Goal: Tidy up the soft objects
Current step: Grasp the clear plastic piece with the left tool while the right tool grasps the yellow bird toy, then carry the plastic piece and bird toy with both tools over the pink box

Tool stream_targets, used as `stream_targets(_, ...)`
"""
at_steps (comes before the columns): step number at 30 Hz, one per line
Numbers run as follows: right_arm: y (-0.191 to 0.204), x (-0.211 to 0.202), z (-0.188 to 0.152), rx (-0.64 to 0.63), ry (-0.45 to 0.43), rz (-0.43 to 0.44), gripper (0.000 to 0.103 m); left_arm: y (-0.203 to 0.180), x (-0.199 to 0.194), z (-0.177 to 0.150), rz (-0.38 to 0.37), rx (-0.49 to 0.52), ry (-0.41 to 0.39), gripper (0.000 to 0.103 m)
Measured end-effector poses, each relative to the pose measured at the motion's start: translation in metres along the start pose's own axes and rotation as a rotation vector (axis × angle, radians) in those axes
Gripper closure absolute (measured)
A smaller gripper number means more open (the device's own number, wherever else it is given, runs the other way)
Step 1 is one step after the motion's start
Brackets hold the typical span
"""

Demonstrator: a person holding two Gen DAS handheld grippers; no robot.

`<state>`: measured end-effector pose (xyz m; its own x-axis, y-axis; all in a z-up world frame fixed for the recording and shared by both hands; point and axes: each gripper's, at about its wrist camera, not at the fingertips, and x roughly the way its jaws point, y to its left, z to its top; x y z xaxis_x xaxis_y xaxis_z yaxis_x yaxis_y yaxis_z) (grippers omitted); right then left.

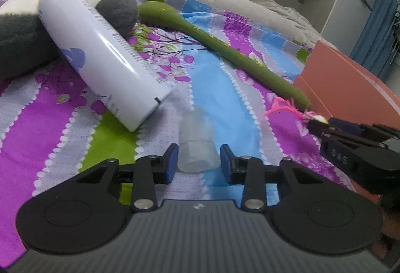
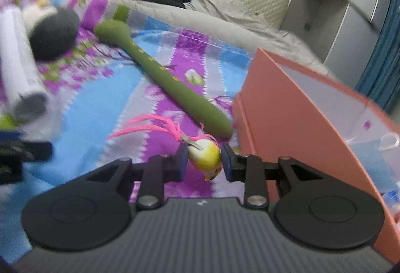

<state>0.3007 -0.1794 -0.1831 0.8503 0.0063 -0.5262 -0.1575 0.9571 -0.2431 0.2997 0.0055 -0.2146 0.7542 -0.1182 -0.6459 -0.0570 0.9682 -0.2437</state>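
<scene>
Bird toy, yellow-green with pink feathers, sits pinched in your right gripper.
Your left gripper stands wide around a translucent cup on the bedspread; the orange box is just beside the toy.

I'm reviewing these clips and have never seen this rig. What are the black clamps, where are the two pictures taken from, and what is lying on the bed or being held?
No robot here: a person holds a two-finger clamp in each hand, each with a camera looking along its fingers. The left gripper is open around a small clear plastic cup on the striped purple, blue and green bedspread. The right gripper pinches a small yellow toy bird with pink feathers. Nearby lie a long green plush toy, a white cylindrical bottle, a grey and white plush toy and an open orange cardboard box.
</scene>
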Motion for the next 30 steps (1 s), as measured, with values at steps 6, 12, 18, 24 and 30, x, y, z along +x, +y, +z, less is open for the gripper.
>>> stream_targets(6,-0.016,-0.006,-0.005,0.138,0.055,0.191,0.071,-0.005,-0.002,0.000,0.026,-0.003,-0.003,0.072)
stream_targets(12,-0.021,-0.013,-0.014,0.212,0.116,0.332,0.071,-0.005,-0.013,0.000,0.027,-0.010,0.001,0.078)
stream_targets(18,-0.014,0.002,-0.016,0.185,0.145,0.336,0.067,-0.005,-0.027,-0.003,0.013,-0.022,-0.003,0.078)
stream_targets(24,-0.016,0.011,-0.019,0.195,0.152,0.326,0.069,-0.005,-0.040,-0.008,0.001,-0.032,-0.004,0.078)
stream_targets(30,-0.023,0.004,-0.019,0.244,0.135,0.349,0.070,-0.005,-0.054,-0.012,0.005,-0.025,0.007,0.078)
